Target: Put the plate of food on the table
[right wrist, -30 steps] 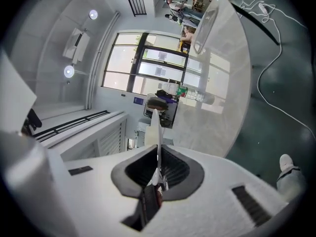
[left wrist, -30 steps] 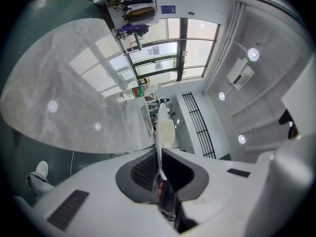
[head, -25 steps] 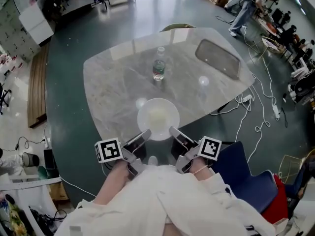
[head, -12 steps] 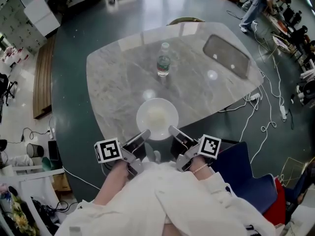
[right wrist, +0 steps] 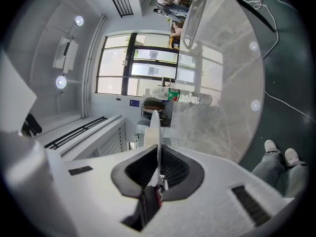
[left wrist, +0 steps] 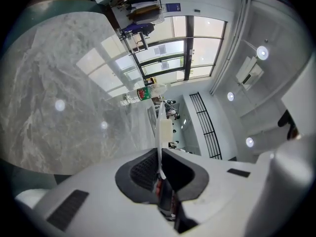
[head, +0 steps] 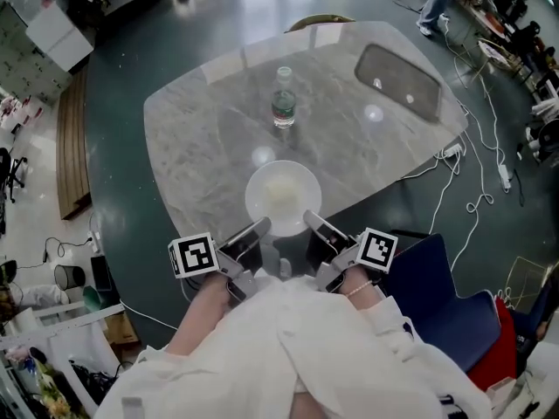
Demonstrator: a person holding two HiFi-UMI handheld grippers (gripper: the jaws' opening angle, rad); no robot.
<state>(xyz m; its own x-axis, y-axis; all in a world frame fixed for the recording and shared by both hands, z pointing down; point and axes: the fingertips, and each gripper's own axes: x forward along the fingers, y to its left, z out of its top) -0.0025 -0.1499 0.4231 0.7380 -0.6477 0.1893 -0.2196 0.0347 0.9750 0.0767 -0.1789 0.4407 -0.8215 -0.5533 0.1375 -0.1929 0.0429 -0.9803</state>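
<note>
left: the left hand-held gripper [head: 255, 234], carrying a cube with a square marker [head: 192, 256], comes in from the lower left of the head view. its jaws are pinched on the near left rim of the plate [head: 256, 201]; in the left gripper view the rim shows as a thin white line clamped between the dark ribbed pads.

centre: the plate is round, white and shallow, with a pale, low heap of food [head: 280, 196] in its well. being round, it has no long axis and points no particular way. it lies level, face up. it sits at the near edge of the grey marble table [head: 201, 138], its near rim reaching past that edge toward the person. whether its base touches the table cannot be told. both gripper views show the plate edge-on, running straight away from the jaws. beyond it, well apart, a clear bottle with a green label [head: 282, 103] stands upright near the table's middle.

right: the right hand-held gripper [head: 313, 225], with its own marker cube [head: 377, 249], comes in from the lower right, and its jaws are pressed together on the near right rim of the plate. a dark rectangular tray [head: 397, 81] lies on the far right of the table. a blue chair [head: 437, 308] stands on the floor at lower right.
</note>
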